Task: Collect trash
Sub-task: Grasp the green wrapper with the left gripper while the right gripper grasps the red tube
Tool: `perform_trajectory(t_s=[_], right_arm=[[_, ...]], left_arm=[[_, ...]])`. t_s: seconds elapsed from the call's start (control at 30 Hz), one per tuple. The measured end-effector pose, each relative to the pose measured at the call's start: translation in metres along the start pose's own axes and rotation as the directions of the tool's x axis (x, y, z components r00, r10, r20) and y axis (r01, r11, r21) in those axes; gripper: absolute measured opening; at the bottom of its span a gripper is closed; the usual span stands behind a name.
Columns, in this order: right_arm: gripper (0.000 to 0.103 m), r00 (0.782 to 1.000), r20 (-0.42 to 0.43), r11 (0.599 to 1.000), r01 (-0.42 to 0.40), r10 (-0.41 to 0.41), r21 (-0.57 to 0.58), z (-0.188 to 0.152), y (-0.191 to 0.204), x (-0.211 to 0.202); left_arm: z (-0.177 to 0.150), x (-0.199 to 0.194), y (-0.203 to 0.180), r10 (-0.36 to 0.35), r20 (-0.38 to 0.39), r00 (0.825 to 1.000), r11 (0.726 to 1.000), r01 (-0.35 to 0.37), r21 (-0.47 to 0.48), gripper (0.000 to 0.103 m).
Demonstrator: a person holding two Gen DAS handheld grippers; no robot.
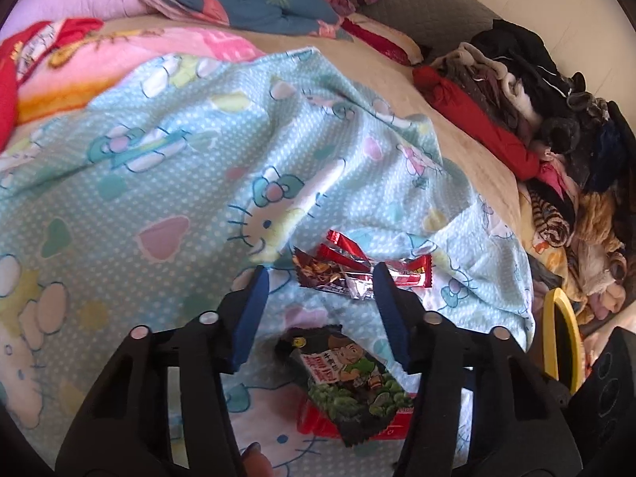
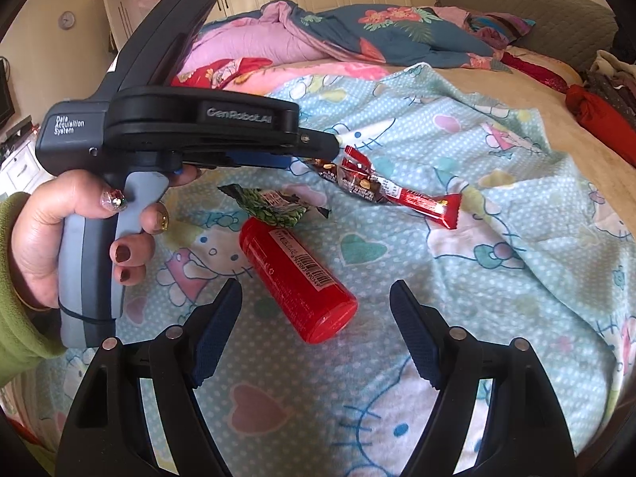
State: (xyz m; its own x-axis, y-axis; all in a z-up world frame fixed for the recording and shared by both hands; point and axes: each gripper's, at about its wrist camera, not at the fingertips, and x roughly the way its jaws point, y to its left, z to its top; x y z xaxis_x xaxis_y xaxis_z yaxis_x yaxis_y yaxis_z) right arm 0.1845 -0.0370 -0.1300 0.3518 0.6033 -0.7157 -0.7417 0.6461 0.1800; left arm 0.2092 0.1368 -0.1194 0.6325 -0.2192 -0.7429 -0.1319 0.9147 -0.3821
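Red plastic catches the eye first: a single capped tube (image 2: 296,284) lies on its side on the Hello Kitty sheet (image 2: 497,298), just ahead of the right gripper (image 2: 316,332), whose jaws stand wide apart with nothing between them. Touching the tube's far end is one green-and-black snack wrapper (image 2: 274,204), and in the left wrist view that wrapper (image 1: 349,385) lies partly over the tube (image 1: 318,423), right under the left gripper (image 1: 322,312), which is also spread wide and empty. To my eye the wrapper is the piece to take now; the left gripper should come straight down so one finger lands on each side of the crinkled foil, and pinch the wrapper alone, not the sheet below. Just past its fingertips lies a small heap of red and brown candy-bar wrappers (image 2: 381,187); I count about three, though they overlap. Farthest off, clothes (image 1: 536,119) are piled along the bed's edge.
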Motion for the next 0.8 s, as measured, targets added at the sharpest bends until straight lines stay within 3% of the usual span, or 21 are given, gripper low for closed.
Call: perform_trajectory(t_s=[0.27,0.4,0.53,0.63,0.8], right_arm=[[0.061,1.0,-0.014,1.0,-0.026,0.026,-0.003,-0.002,0.006,0.013],[0.047,0.999,-0.009,0.999,-0.043,0.043,-0.005,-0.001,0.007,0.013],[0.043,0.998,-0.014,0.998,-0.062,0.062,0.0,-0.004,0.007,0.008],[0.041,0.998,-0.029,0.998,-0.062,0.062,0.011,-0.007,0.008,0.002],[0.039,0.998,-0.044,0.998,-0.05,0.052,0.035,-0.012,0.004,-0.009]], left_arm=[[0.001,0.016,0.007,-0.028,-0.029,0.999,0.999,0.027,-0.047,0.04],[0.0,0.019,0.009,-0.034,-0.025,0.999,0.998,0.033,-0.062,0.029],[-0.001,0.019,0.009,-0.05,-0.022,0.998,0.997,0.049,-0.066,0.021],[-0.002,0.016,0.004,-0.052,-0.009,0.999,0.997,0.052,-0.049,0.004],[-0.005,0.009,-0.007,-0.076,0.006,0.997,0.997,0.076,-0.013,0.001]])
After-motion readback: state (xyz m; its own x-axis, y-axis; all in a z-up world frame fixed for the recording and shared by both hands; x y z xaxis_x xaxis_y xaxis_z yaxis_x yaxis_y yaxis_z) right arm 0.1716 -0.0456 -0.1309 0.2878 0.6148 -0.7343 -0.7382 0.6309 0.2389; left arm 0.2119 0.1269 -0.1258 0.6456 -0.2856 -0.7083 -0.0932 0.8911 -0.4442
